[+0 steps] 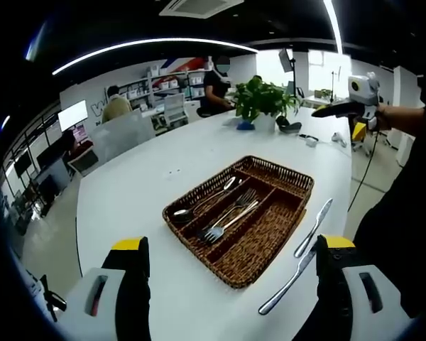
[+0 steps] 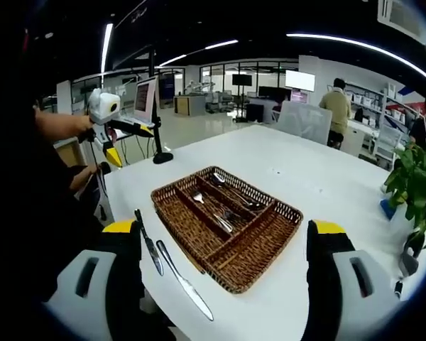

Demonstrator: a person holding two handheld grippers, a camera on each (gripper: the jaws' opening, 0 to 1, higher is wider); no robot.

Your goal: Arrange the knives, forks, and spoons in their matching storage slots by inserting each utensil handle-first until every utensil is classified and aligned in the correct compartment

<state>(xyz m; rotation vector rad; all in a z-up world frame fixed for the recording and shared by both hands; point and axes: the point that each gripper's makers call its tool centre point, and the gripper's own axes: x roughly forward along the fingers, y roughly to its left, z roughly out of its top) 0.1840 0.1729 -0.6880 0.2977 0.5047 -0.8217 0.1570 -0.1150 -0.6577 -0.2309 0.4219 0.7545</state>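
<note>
A brown wicker tray [image 1: 238, 282] lies mid-table. Spoons [image 1: 199, 206] fill its far-left slot and forks [image 1: 227, 220] the middle one; the slot nearest the knives is bare. Two knives [image 1: 314, 227] lie on the table right of the tray, one behind the other. My left gripper [image 1: 231, 273] hovers open in front of the tray, holding nothing. In the right gripper view the tray [image 2: 177, 186] sits ahead, with the knives [image 2: 150, 249] to its left. My right gripper [image 2: 224, 266] is open and empty. Each gripper appears in the other's view, raised in a hand [image 1: 351, 106] [image 2: 113, 124].
A potted plant [image 1: 263, 99] [image 2: 415, 177] and small items stand at the table's far end. The white table's [image 1: 142, 192] edge runs close beside the knives. A monitor on a stand [image 2: 145, 99] is behind it. People sit at desks in the background.
</note>
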